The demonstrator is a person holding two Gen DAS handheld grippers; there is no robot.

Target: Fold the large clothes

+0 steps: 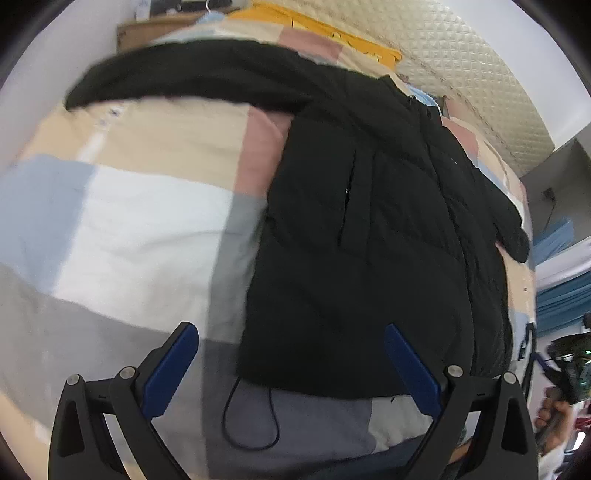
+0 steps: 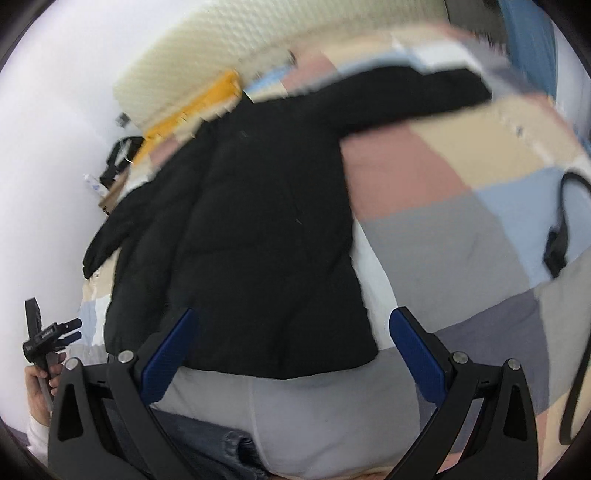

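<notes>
A black padded jacket (image 1: 369, 229) lies spread flat on a bed covered by a patchwork quilt (image 1: 140, 206) of beige, pink, white, grey and pale blue blocks; one sleeve (image 1: 177, 79) stretches straight out across the quilt toward the far side, while the other sleeve (image 1: 511, 225) lies along the jacket's opposite edge; a thin black cord loop (image 1: 251, 417) hangs from the hem nearest the camera; the left gripper (image 1: 291, 365) hovers above that hem with its blue-padded fingers (image 1: 170, 373) spread wide and holding nothing; in the right wrist view the right gripper (image 2: 295, 350) is likewise poised over the near hem of the jacket (image 2: 258, 221), its fingers (image 2: 413, 354) wide apart and empty; a cream quilted headboard (image 1: 461, 66) and a yellow cloth (image 1: 317, 26) sit beyond the jacket; a black strap (image 2: 561, 221) lies on the quilt well apart from the jacket; the picture here is blurred.
</notes>
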